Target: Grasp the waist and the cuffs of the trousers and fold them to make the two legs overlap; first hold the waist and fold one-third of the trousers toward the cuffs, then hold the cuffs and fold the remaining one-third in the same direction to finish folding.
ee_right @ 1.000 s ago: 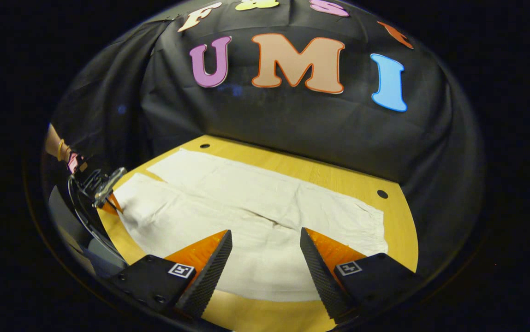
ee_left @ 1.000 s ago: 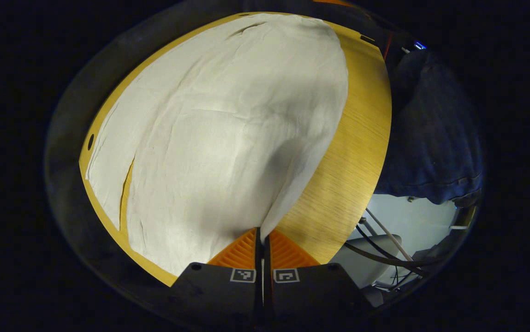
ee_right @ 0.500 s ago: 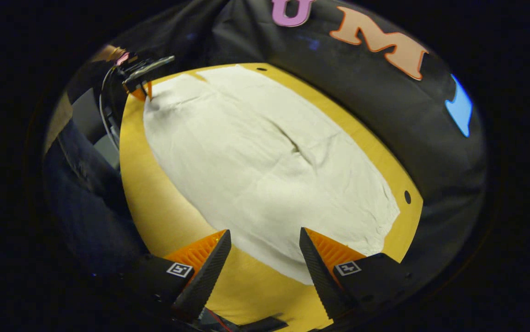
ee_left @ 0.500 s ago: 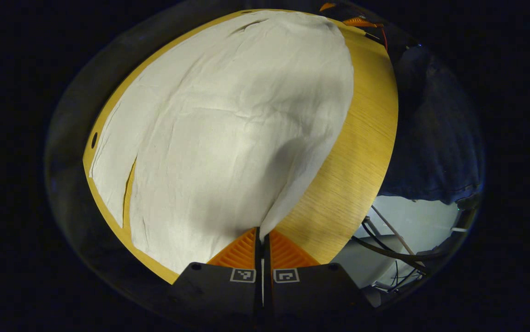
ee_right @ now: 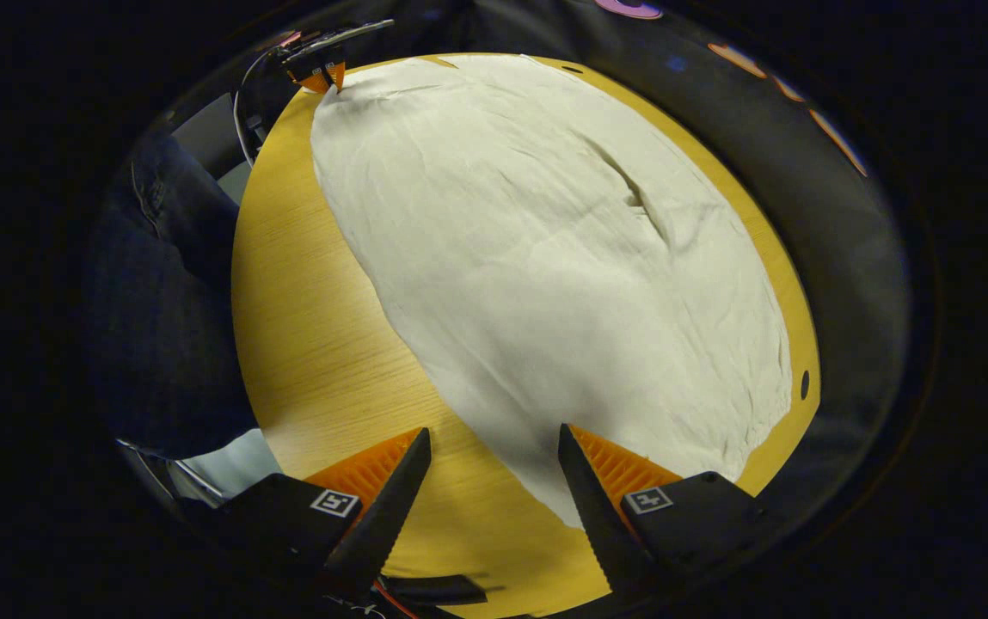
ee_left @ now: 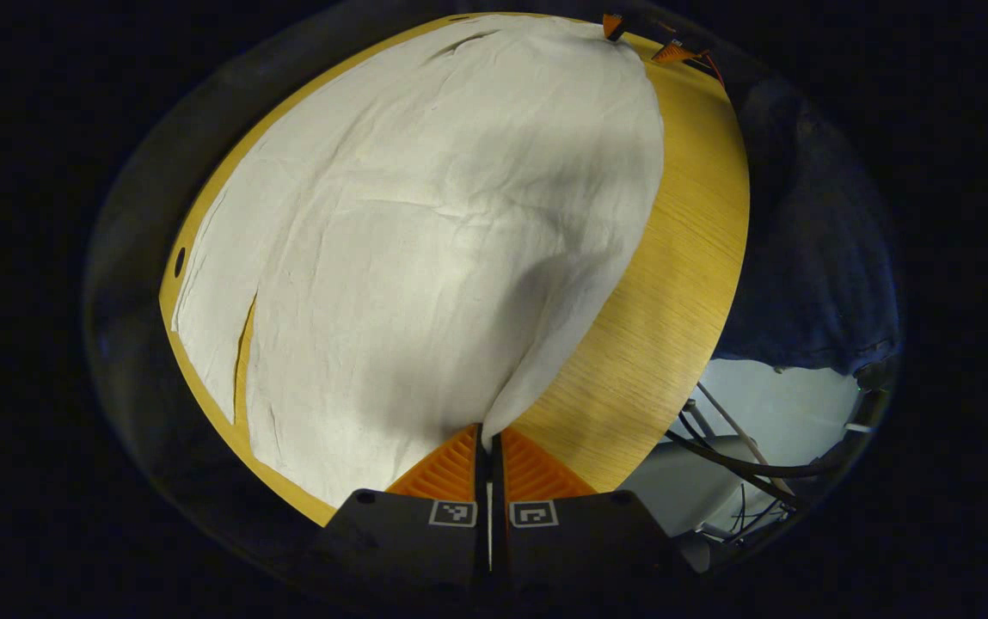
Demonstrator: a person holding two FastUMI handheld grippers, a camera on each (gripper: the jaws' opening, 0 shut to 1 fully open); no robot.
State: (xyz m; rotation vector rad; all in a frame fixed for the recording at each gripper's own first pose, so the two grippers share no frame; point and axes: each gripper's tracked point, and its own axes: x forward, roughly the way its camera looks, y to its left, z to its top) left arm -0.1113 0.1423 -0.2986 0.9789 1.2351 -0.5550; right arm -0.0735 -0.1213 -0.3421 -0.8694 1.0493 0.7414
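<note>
Lowered, right tool (ee_right: 494, 447) gapes; left tool (ee_left: 487, 440) pinches one trousers (ee_left: 425, 241).

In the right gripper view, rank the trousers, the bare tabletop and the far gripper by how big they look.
1. Trousers, spread over most of the table.
2. Tabletop, the bare wood around them.
3. Left gripper, smallest, but it sits at the far end, so distance shrinks it.
</note>
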